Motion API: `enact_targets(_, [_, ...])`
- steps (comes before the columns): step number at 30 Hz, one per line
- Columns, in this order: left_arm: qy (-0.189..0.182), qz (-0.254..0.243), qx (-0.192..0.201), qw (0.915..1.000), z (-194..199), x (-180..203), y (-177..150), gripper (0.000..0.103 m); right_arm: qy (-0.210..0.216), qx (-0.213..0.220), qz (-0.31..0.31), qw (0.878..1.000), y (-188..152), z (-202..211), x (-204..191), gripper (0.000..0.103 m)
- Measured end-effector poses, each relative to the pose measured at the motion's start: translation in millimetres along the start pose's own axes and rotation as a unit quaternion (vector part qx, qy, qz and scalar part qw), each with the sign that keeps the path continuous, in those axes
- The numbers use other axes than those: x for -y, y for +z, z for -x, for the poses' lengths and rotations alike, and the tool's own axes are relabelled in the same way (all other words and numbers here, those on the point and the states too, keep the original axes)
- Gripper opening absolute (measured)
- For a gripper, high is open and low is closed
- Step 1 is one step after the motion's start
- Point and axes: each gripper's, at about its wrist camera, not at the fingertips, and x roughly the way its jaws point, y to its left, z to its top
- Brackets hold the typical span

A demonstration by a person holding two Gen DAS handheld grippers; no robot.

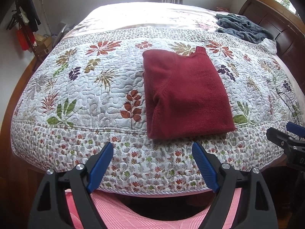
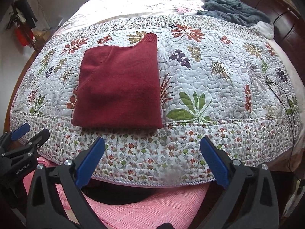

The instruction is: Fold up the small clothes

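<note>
Left gripper jaws spread wide, nothing between them, blue pads hovering off the near edge of the bed, not touching the quilt. Right gripper same: jaws released, empty, held just short of the bed edge. Each gripper shows at the side of the other's view, so the two sit side by side, apart from each other. Red sweater lies folded into a compact rectangle on the quilt, close to the near edge, ribbed collar sticking out at the far right corner, a sleeve seam visible across the top layer. From the left wrist view it sits ahead and slightly right of the jaws; from the right wrist view, ahead and to the left. Neither gripper touches it. Quilt is white with a leaf and flower print and a small-flower border, lying over a pink checked sheet showing below the hem. Farther back, a crumpled grey-blue fleece blanket lies near the dark wooden headboard at right. Dark and red clothes hang on a rack by the left wall.
</note>
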Motion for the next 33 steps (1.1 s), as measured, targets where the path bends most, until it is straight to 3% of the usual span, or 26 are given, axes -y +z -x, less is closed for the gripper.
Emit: enact_targets(33, [0.002,-0.002,-0.007,1.0000,-8.6,-0.1,-1.1,0.085,-0.009,-0.007,-0.005,1.000,4.7,-13.5,7.6,0.099])
